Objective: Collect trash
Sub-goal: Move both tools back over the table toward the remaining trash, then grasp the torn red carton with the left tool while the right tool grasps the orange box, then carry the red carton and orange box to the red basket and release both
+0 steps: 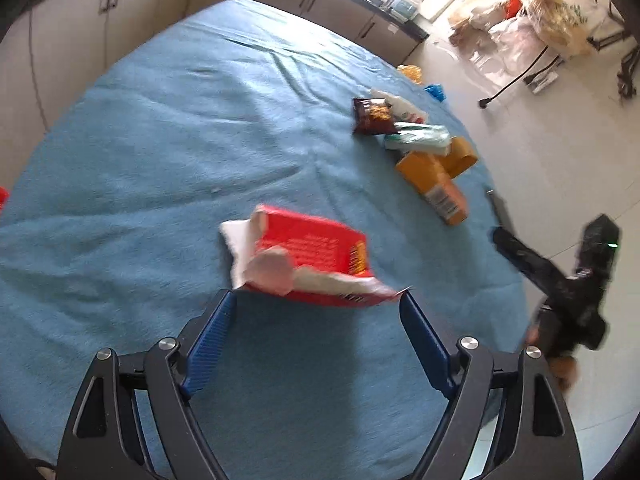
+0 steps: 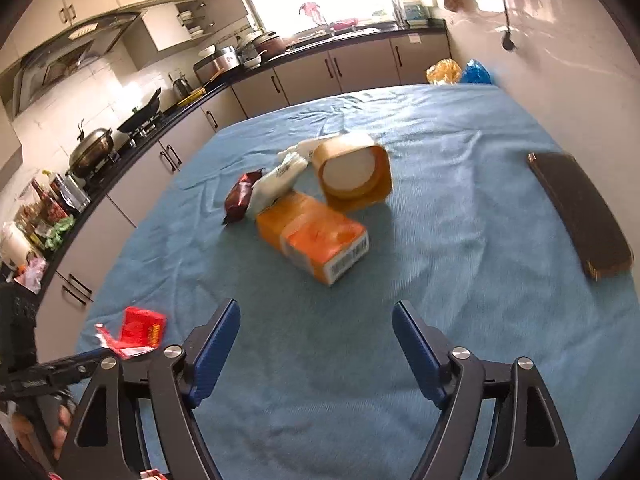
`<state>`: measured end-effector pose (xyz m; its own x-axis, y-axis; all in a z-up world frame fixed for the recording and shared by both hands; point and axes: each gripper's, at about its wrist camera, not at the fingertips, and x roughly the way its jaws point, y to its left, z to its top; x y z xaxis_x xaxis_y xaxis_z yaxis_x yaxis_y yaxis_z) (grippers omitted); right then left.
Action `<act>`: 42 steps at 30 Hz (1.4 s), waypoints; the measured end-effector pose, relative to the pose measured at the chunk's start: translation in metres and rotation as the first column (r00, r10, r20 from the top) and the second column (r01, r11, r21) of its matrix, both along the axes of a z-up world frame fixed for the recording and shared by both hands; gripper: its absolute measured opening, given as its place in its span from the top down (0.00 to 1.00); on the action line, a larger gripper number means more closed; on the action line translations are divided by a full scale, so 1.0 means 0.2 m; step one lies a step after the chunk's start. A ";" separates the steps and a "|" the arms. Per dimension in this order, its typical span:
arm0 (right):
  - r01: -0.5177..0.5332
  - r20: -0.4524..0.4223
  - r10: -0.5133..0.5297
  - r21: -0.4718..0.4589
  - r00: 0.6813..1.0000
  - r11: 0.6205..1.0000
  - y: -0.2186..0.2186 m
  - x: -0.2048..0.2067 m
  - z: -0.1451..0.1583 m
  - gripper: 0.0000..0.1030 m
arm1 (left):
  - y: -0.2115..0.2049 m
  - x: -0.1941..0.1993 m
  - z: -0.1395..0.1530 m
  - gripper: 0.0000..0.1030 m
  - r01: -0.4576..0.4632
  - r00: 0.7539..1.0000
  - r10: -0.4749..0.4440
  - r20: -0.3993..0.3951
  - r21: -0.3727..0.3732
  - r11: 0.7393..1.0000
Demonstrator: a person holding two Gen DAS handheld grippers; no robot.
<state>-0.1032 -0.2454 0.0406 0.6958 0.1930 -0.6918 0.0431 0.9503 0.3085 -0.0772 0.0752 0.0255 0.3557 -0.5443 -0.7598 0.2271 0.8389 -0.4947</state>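
Item one, on my left side: the left gripper [image 1: 320, 300], jaws spread wide, hangs over the blue cloth [image 1: 160, 160] that covers the table. The torn red carton [image 1: 308, 258] (white lining showing at its ripped end) lies on the cloth right at the tips of the blue fingers [image 1: 216, 332], spanning the gap between them; I cannot tell whether either pad touches it, and it is not clamped. Item two, the right gripper [image 2: 316, 312], jaws likewise wide apart with nothing between them, faces the main heap of trash, which sits toward the middle of the table ahead of its tips and well clear of them. That heap, nearest first: an orange box [image 2: 316, 236] lying flat with its barcode end toward me; just behind it, a tan square tub [image 2: 352, 172] tipped on its side, open mouth facing the camera; to the left of these, a white crumpled wrapper [image 2: 276, 184] and a dark brown snack packet [image 2: 240, 196], both touching the pile. Item three, a dark flat case [image 2: 580, 212] lies alone by the right edge of the table. From the right wrist view, the red carton shows near the left edge, beside the other gripper.
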 end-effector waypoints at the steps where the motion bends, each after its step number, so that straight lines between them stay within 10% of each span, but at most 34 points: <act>1: -0.008 0.003 0.008 -0.021 1.000 1.000 0.00 0.04 0.00 0.17 | -0.01 0.02 0.00 0.18 0.001 1.000 -0.002 -0.011 -0.019 1.000; 10: -0.064 -0.030 0.061 -0.078 0.998 0.995 0.00 0.35 -0.06 0.16 | -0.02 0.15 -0.02 0.17 -0.039 0.998 0.033 -0.061 -0.096 0.995; 16: -0.136 -0.073 0.131 -0.080 0.989 0.987 0.07 0.44 -0.13 0.16 | -0.09 0.13 -0.01 0.17 -0.041 0.999 0.041 -0.017 -0.006 0.999; 17: -0.143 -0.074 0.137 -0.085 0.988 0.986 0.08 0.44 -0.14 0.16 | -0.10 0.13 -0.01 0.23 -0.046 0.999 0.046 -0.005 0.009 0.999; 19: -0.153 -0.079 0.146 -0.085 0.986 0.985 0.11 0.44 -0.15 0.16 | -0.12 0.12 -0.02 0.70 -0.042 0.999 0.042 0.004 0.042 0.998; 21: -0.162 -0.087 0.154 -0.094 0.984 0.982 0.14 0.43 -0.16 0.16 | -0.13 0.12 -0.05 0.87 -0.032 0.999 0.033 -0.022 0.048 0.998; 29: -0.161 -0.107 0.148 -0.135 0.983 0.978 0.20 0.36 -0.16 0.45 | -0.09 0.03 0.02 0.93 -0.059 0.997 0.055 0.061 0.077 0.995; 42: -0.176 -0.104 0.183 0.073 0.978 0.982 0.22 0.07 -0.14 0.50 | 0.09 -0.17 0.20 0.93 -0.141 0.969 0.112 0.221 0.119 0.983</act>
